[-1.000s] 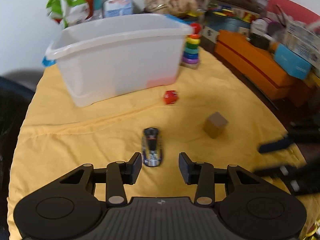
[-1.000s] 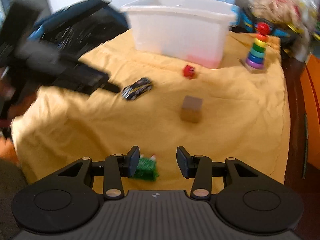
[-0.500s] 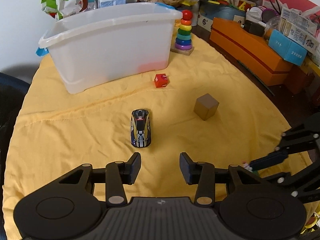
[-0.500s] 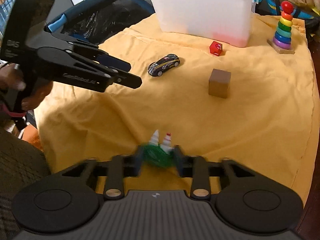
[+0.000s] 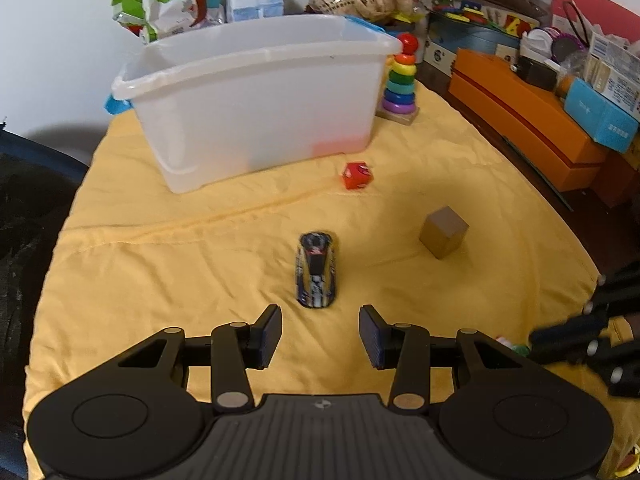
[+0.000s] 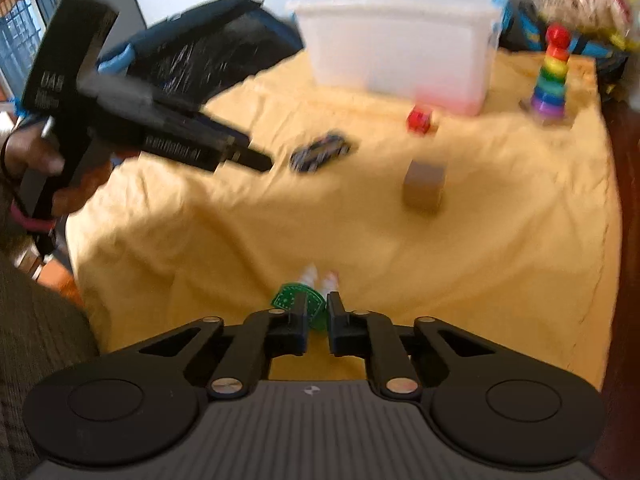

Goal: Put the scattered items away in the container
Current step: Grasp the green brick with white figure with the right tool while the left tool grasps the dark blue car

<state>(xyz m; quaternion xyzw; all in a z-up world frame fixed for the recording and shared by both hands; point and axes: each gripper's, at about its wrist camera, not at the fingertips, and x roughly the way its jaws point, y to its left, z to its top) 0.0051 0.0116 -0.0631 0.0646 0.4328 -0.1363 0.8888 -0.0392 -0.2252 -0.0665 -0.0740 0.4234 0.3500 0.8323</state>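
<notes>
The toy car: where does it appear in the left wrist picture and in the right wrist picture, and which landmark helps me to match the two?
Left wrist view: the toy car lies at the centre, just ahead of the open left gripper, nose toward the white bin.
Right wrist view: the toy car is above centre, lying slantwise, blurred.
Shared landmark: the brown block, right of the car in both.

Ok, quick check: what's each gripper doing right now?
Left gripper: open, empty, toy car just ahead.
Right gripper: shut on green toy.
</notes>
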